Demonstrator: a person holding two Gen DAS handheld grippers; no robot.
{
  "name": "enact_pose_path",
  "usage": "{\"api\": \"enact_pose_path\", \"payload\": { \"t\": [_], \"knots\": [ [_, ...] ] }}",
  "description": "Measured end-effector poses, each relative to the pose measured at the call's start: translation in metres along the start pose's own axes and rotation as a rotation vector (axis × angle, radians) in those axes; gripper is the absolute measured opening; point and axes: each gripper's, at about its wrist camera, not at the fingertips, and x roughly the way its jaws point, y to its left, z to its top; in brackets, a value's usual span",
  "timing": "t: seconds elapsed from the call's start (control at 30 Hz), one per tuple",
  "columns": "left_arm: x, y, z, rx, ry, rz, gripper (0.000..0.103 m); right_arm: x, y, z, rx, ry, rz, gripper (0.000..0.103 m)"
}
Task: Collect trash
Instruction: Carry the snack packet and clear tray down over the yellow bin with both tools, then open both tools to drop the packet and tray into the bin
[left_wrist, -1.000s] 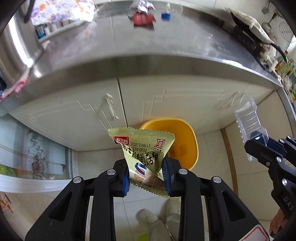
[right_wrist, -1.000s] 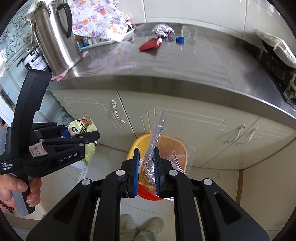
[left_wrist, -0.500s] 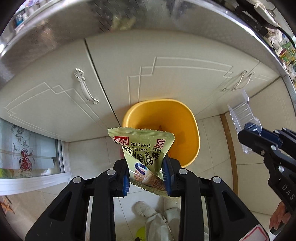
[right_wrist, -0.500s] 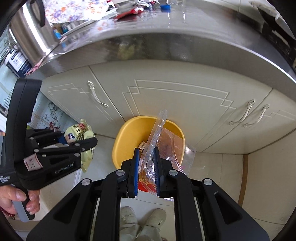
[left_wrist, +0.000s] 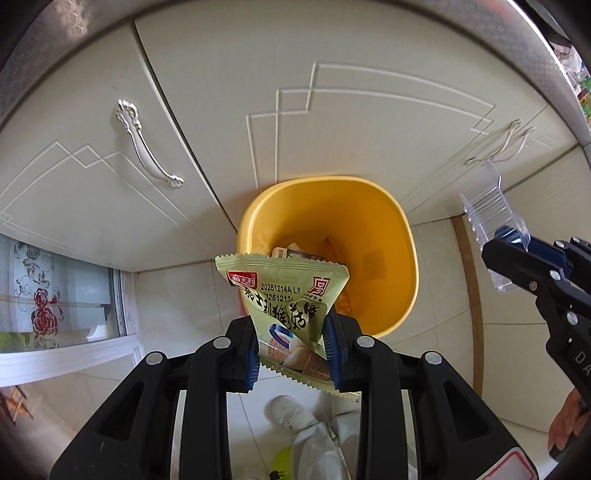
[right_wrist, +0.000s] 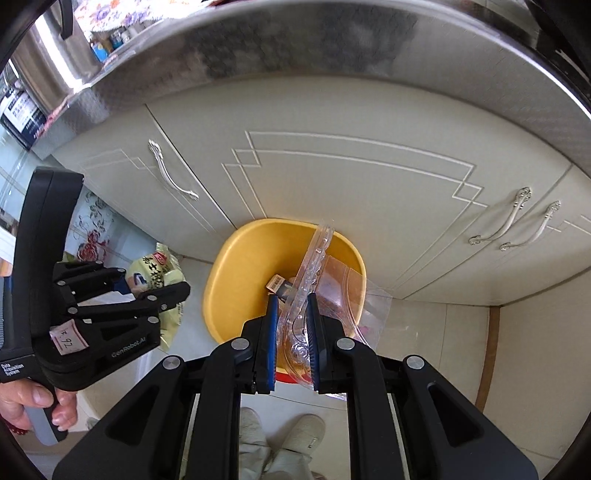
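Observation:
My left gripper (left_wrist: 291, 350) is shut on a green snack wrapper (left_wrist: 284, 295) with red labels and holds it above the near rim of a yellow trash bin (left_wrist: 391, 243) on the floor. My right gripper (right_wrist: 291, 325) is shut on a clear plastic tray (right_wrist: 314, 258) and holds it over the same bin (right_wrist: 236, 266). The bin holds some trash, including a small barcoded packet (right_wrist: 277, 285). The right gripper with the tray (left_wrist: 491, 221) shows at the right of the left wrist view. The left gripper (right_wrist: 155, 291) with its wrapper (right_wrist: 155, 269) shows at the left of the right wrist view.
Cream cabinet doors (left_wrist: 332, 122) with silver handles (left_wrist: 147, 151) stand behind the bin, under a steel countertop edge (right_wrist: 332, 48). A steel kettle (right_wrist: 48, 66) stands on the counter at left. My shoes (right_wrist: 280, 428) are on the tiled floor below.
Both grippers have dropped from counter height toward the bin and tilted down. The countertop trash has left view and the bin now looks larger and closer.

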Motion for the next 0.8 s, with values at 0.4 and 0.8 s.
{"api": "enact_pose_path", "payload": {
  "t": [0.4, 0.8],
  "knots": [
    [0.030, -0.005, -0.001, -0.006, 0.037, 0.018, 0.028, 0.041, -0.014, 0.001, -0.046, 0.039, 0.000, 0.015],
    [0.064, -0.007, 0.003, -0.014, 0.078, 0.012, 0.030, 0.075, -0.020, -0.003, -0.016, 0.084, 0.066, 0.015]
  ]
}}
